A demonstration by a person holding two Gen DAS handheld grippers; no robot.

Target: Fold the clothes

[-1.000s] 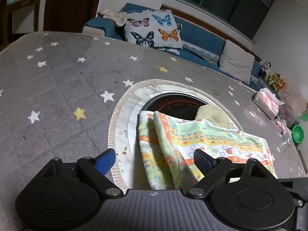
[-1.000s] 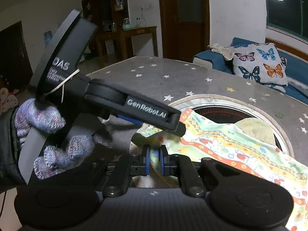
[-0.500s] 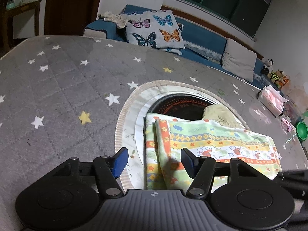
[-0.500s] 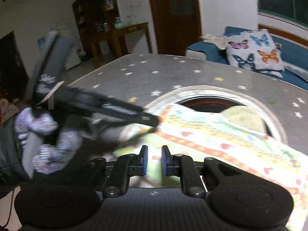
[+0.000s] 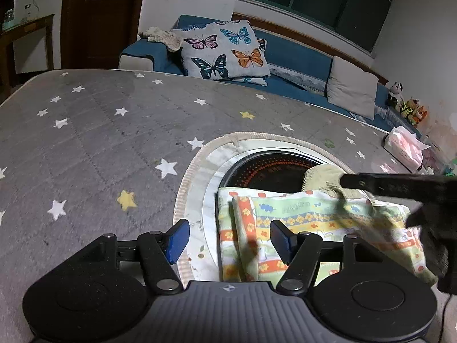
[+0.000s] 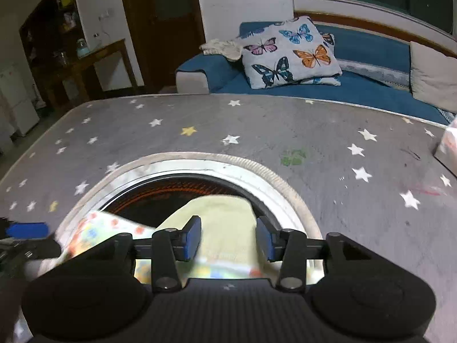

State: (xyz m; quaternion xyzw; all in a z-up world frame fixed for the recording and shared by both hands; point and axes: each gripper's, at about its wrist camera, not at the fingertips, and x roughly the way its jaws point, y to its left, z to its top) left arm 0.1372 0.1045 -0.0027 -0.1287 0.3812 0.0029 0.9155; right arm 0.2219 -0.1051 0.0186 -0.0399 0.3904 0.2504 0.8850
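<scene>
A folded garment with orange, green and yellow patterns (image 5: pixel 308 225) lies over the round dark opening (image 5: pixel 265 168) in the grey star-patterned table (image 5: pixel 100 143). A pale yellow cloth (image 6: pixel 225 214) lies at its far side in the opening. My left gripper (image 5: pixel 228 238) is open and empty, just above the garment's left folded edge. My right gripper (image 6: pixel 228 238) is open and empty, over the yellow cloth and the garment's edge (image 6: pixel 94 231). The right gripper shows as a dark blurred shape in the left wrist view (image 5: pixel 400 185).
A blue sofa (image 5: pixel 285 57) with a butterfly cushion (image 5: pixel 225 50) and a grey cushion (image 5: pixel 351 85) stands behind the table. A pink tissue pack (image 5: pixel 404 148) sits at the table's right edge. A wooden side table (image 6: pixel 94 65) stands at the back left.
My right gripper has opened, let go of the garment and swung right over the opening. My left gripper has stayed open and drawn back a little. The garment now lies flat.
</scene>
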